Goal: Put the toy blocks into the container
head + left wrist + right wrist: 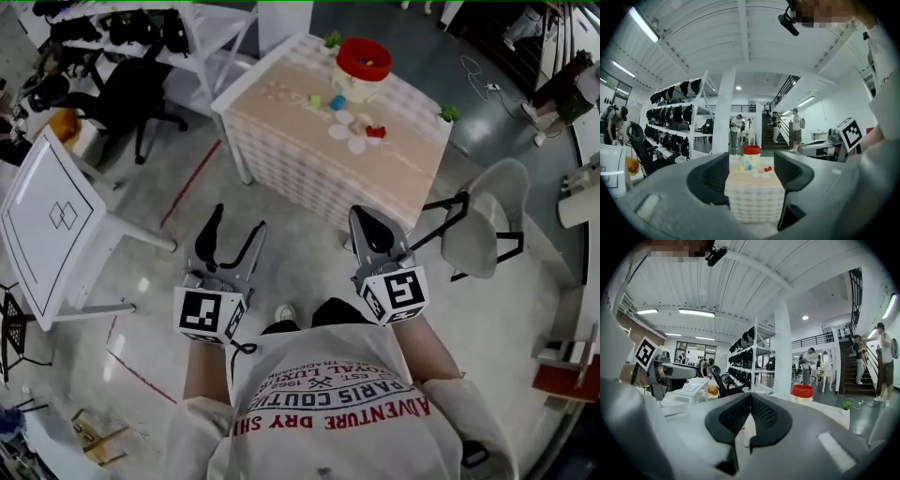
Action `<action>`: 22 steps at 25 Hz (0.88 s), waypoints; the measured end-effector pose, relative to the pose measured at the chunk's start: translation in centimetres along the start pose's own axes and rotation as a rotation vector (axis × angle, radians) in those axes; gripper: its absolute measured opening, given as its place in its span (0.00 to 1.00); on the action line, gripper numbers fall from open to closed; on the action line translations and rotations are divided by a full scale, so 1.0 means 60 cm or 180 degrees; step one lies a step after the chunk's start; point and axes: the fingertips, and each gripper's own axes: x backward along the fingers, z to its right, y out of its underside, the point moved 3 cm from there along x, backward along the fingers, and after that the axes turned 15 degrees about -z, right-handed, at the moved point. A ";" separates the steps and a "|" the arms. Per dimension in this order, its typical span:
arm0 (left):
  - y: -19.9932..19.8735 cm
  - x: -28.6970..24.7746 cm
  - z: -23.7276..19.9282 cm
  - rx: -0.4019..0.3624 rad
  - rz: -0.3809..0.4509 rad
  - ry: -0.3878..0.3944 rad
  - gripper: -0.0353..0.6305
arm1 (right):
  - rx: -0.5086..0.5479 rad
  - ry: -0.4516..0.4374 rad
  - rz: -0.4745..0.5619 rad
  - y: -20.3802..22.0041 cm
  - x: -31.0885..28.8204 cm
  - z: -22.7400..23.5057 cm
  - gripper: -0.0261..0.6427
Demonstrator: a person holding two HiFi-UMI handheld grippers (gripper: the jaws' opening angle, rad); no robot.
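Facing a checkered table (300, 169), left hand-held gripper (238, 221) gapes empty, right hand-held gripper (362, 217) closed.

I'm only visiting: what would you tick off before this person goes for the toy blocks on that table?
1. Left gripper jaws apart, nothing between them: ok.
2. Right gripper ready to grasp: not ok, jaws together.
3. Container upright on the table: ok.
4. Blocks loose on the table, beside the container: ok.
5. Reach to the table: not ok, both grippers are well short of it.
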 end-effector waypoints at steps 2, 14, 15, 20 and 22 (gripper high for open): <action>0.005 -0.028 -0.020 0.0011 -0.0053 0.0048 0.50 | -0.0024 0.0032 -0.0029 -0.001 -0.031 0.009 0.04; -0.044 -0.307 -0.093 -0.0260 -0.0298 0.0318 0.50 | -0.0156 0.0128 0.0065 -0.045 -0.247 0.179 0.04; -0.054 -0.337 -0.097 -0.0286 -0.0311 0.0353 0.50 | -0.0182 0.0146 0.0062 -0.051 -0.268 0.202 0.04; -0.096 -0.494 -0.116 -0.0387 -0.0400 0.0542 0.50 | -0.0223 0.0226 0.0010 -0.074 -0.365 0.308 0.04; -0.101 -0.555 -0.119 -0.0441 -0.0481 0.0658 0.50 | -0.0245 0.0270 -0.0021 -0.075 -0.397 0.348 0.04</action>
